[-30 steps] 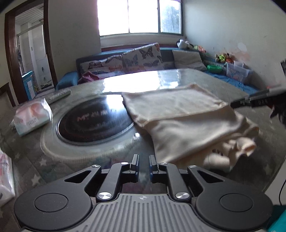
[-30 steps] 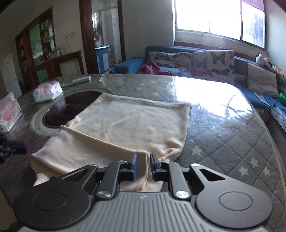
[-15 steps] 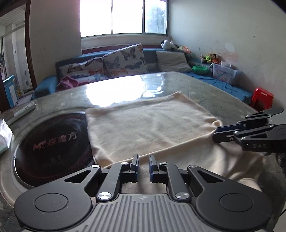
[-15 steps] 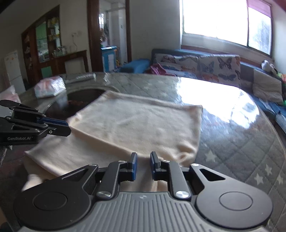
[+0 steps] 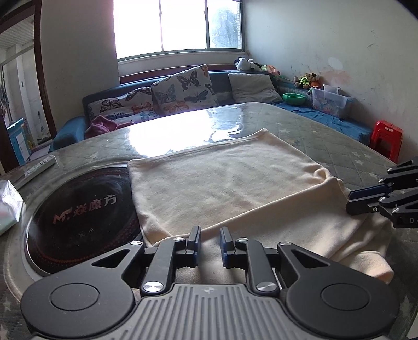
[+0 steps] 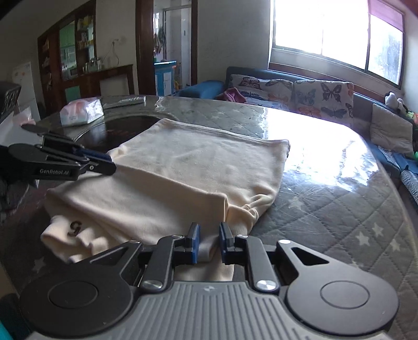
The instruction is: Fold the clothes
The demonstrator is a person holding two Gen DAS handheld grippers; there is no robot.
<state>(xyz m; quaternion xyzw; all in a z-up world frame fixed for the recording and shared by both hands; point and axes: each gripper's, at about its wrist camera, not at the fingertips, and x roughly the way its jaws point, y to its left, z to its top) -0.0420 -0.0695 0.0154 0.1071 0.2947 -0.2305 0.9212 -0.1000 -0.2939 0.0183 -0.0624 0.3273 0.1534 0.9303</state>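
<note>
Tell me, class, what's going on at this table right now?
A person is folding a cream garment on a quilted table with a handheld gripper in each hand. The garment lies flat with its near part already folded over. The left gripper sits over the near left edge, its jaws just opening, the pads apart over the cloth. The right gripper is at the near right corner with a fold of cloth between its nearly closed jaws.

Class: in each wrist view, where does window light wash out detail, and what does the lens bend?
Left wrist view: the window is blown white and glare hides the table beyond the cloth; walls bow. Right wrist view: glare whitens the table's far right side; the door frame curves.
</note>
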